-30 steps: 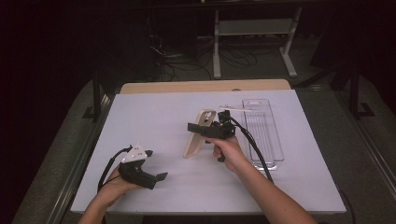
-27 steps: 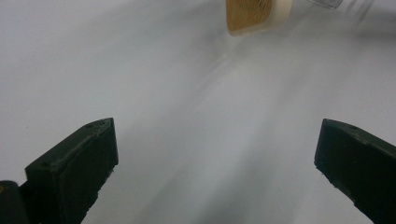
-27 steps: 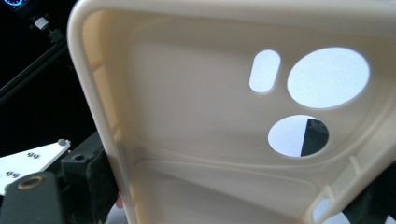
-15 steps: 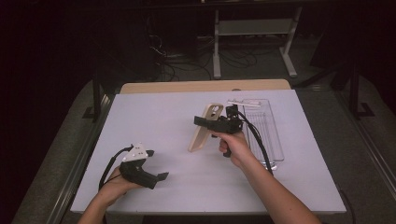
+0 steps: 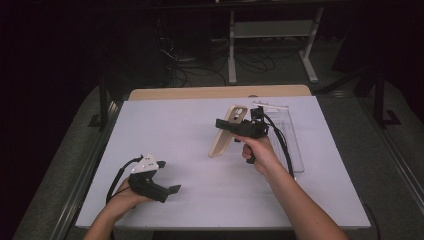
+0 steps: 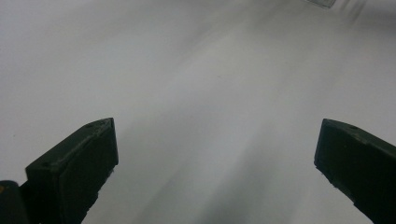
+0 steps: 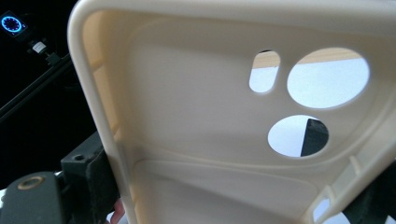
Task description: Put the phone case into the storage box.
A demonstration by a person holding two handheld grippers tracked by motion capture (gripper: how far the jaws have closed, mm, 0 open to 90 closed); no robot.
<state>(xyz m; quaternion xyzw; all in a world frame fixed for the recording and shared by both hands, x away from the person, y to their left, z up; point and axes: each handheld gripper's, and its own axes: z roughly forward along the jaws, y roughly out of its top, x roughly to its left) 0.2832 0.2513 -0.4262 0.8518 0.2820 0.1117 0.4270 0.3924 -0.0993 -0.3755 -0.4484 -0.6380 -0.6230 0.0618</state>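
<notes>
left gripper (image 5: 172, 189): low at the near left of the white table (image 5: 165, 135), unmoved since a second ago; jaws spread wide over bare tabletop, nothing between them in the left gripper view (image 6: 212, 154).
right gripper (image 5: 223, 124): raised above the table's middle, carried a little farther back and higher than a second ago; jaws clamped on the sides of the cream plastic phone case.
cream plastic phone case (image 5: 226, 131): held tilted, camera-hole end up and away, lower end close over the table, whether touching cannot be told; lifted along with the hand since the earlier frame. seen from inside in the right gripper view (image 7: 201, 121), with two round holes and one small slot.
right hand (image 5: 259, 152): wrapped round the gripper's handle, black cable trailing back along the forearm.
clear plastic tray (image 5: 294, 140): just right of the right hand at the far right of the table, partly covered by hand and cable.
small white strip (image 5: 270, 105): at the tray's far end; too small to identify.
hidden or cut off: case's lower part out of frame in the right gripper view; one jaw glimpsed through a round hole.
background: metal stand legs (image 5: 270, 45) and cables on the dark floor beyond the table.
</notes>
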